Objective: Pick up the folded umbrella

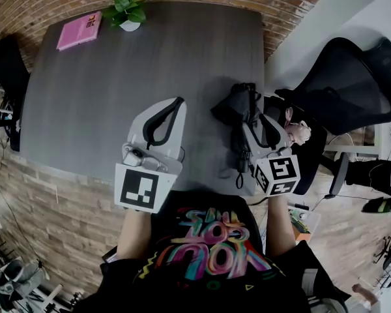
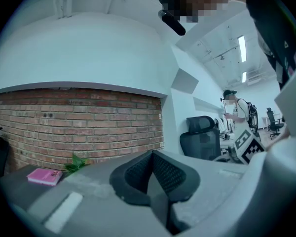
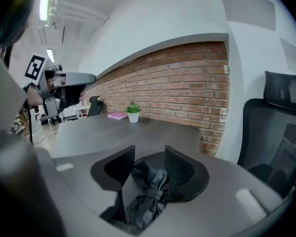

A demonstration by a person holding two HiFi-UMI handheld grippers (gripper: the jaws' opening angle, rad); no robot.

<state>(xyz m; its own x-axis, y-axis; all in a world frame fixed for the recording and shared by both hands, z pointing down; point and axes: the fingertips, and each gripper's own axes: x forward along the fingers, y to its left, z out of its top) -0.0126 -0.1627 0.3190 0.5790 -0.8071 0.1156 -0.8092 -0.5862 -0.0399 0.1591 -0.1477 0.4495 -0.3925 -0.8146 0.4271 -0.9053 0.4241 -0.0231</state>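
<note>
At the far left of the grey tabletop [image 1: 150, 64] lies a pink book [image 1: 79, 30]. Just beside it stands a small green plant [image 1: 126, 10] in a white pot. Both are by the brick wall, well apart from the tools.

The left tool [image 1: 178, 103] hangs over the near middle of the tabletop. Its two jaws are pressed together, and it holds nothing. In the left gripper view, the left tool [image 2: 151, 162] points out at the wall, not at anything to pick up. It has no job right now.

The folded umbrella [image 1: 234, 106] is black and lies on the tabletop near its right edge. It looks soft and a bit crumpled.

The right tool [image 1: 255, 128] is right at the umbrella. In the right gripper view, the right tool [image 3: 149, 157] has its jaws about half way apart, and the umbrella [image 3: 148, 191] sits in the gap between them. The cloth seems to brush the right jaw, but the jaws do not squeeze it yet.

To the right of the tabletop is a black chair [image 1: 352, 83].

I think this is the reaching step. The umbrella is lined up but not grabbed. Next, the right tool should close its jaws firmly on the bundle, then lift it straight up. The cloth is squashy, so the grip needs to be tight or it could slip.
</note>
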